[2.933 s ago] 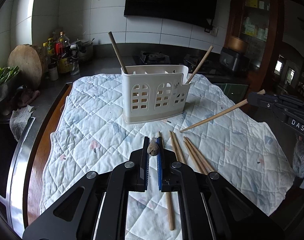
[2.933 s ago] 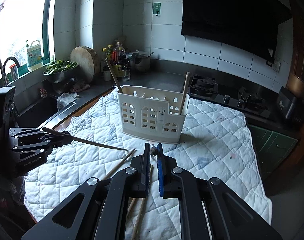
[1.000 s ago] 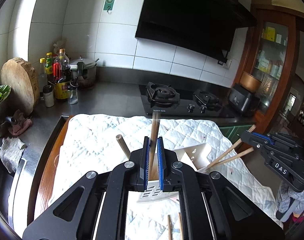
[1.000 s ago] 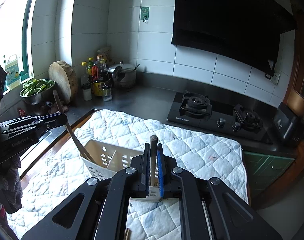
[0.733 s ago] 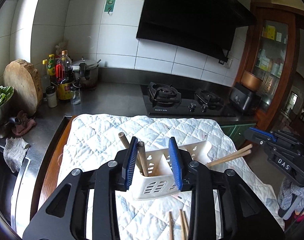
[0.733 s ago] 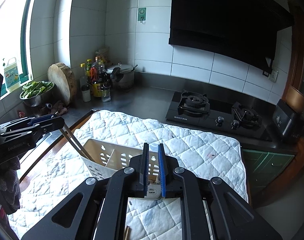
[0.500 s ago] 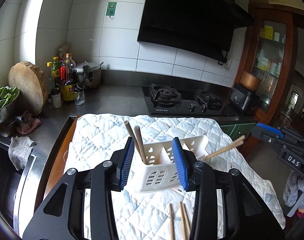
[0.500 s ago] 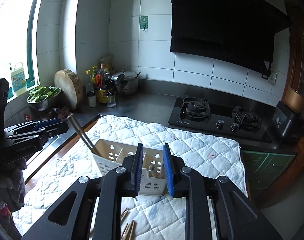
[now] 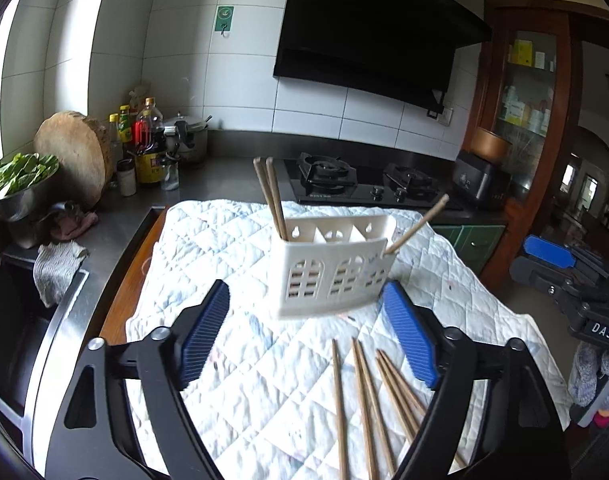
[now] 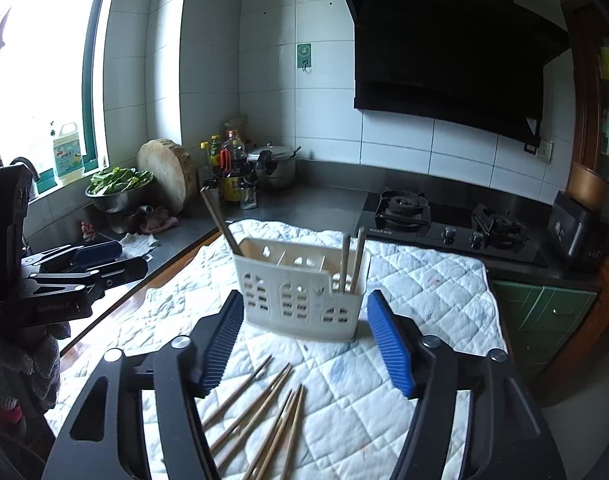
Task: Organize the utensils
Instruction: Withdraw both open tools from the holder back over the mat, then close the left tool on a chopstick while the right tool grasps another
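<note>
Both the left gripper [image 9: 306, 334] and right gripper [image 10: 304, 344] hang with jaws spread wide, holding nothing. The white caddy [image 9: 330, 268] stands mid-quilt [image 9: 232, 248] on the counter [image 9: 224, 176], chopsticks upright inside. Loose chopsticks [image 9: 368, 404] lie nearer, with bare quilt on either side.
</note>
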The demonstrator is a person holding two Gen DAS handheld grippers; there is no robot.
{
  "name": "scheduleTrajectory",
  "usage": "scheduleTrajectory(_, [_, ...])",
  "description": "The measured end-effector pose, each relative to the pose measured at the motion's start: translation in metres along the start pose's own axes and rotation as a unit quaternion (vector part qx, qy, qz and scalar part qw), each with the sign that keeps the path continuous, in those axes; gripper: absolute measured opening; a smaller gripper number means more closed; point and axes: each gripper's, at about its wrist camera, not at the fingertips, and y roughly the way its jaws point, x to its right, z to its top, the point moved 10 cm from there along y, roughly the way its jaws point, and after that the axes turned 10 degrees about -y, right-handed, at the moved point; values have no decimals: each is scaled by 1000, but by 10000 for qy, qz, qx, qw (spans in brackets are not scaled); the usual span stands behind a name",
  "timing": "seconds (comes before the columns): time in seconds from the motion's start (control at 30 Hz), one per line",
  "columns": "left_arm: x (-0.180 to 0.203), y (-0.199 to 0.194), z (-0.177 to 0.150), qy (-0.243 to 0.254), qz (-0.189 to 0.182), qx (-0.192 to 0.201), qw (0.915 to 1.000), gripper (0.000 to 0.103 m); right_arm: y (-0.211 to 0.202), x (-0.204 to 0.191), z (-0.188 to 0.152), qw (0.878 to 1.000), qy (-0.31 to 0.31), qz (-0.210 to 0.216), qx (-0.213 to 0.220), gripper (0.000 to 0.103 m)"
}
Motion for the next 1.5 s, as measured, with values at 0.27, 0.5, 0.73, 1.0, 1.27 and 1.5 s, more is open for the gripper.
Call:
scheduleTrajectory(0.27, [-13, -21, -50, -58, 81, -118, 9999, 93, -13, -14, -54, 9997, 82, -100, -194, 85])
scheduleTrajectory(0.5, [-36, -26, -89, -330, 206, -315, 9987, 97, -15, -28, -103, 9985, 109, -169, -515, 90])
scheduleTrajectory(0.73, [-51, -23, -122, -478, 364, -554, 9967, 97, -12, -34, -158, 9952, 328, -171, -908, 90])
scheduleTrajectory(1.0, [-64, -14, -151, -636, 540, -834, 9930, 97, -9, -45, -197, 9913, 291, -295, -1245, 90])
scheduleTrajectory(1.27, [-67, -8, -171, -704, 559, -1034, 9906, 97, -7, -56, -223, 9878, 527, -128, -1459, 77])
scheduleTrajectory(1.5, [-64, -2, -186, -636, 550, -1209, 9891, 97, -2, -61, -231, 9857, 668, -16, -1550, 63])
